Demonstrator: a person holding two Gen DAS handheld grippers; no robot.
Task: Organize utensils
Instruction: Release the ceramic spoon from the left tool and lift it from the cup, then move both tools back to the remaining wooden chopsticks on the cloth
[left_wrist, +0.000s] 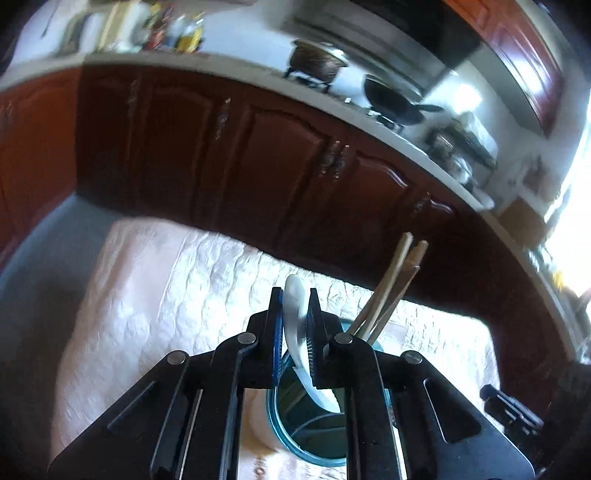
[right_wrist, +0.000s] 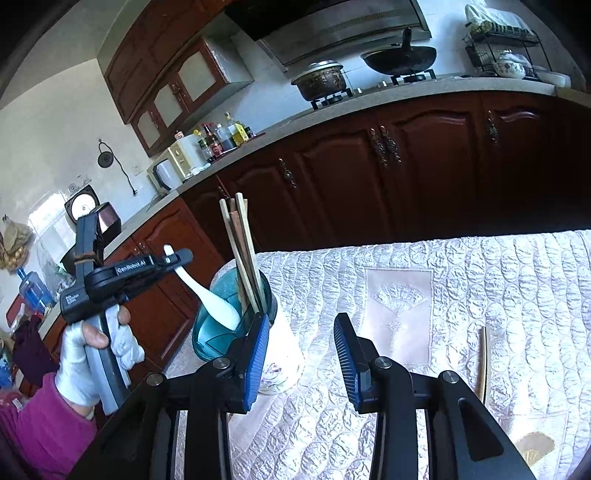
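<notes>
My left gripper (left_wrist: 295, 295) is shut on the handle of a white ceramic spoon (left_wrist: 295, 325). The spoon's bowl hangs inside the blue utensil holder (left_wrist: 284, 435), which stands on the quilted table. Several wooden chopsticks (left_wrist: 388, 288) lean in the same holder. In the right wrist view the left gripper (right_wrist: 173, 258) holds the spoon (right_wrist: 218, 306) tilted down into the holder (right_wrist: 207, 339) beside the chopsticks (right_wrist: 240, 251). My right gripper (right_wrist: 301, 328) is open and empty, just right of the holder. A loose chopstick (right_wrist: 484, 365) lies on the cloth at the right.
The table carries a pale quilted cloth (right_wrist: 443, 280). Dark red kitchen cabinets (right_wrist: 369, 173) stand behind it, with a pot (right_wrist: 321, 81) and a wok (right_wrist: 399, 59) on the stove above. A white patterned cup (right_wrist: 284, 354) stands against the holder.
</notes>
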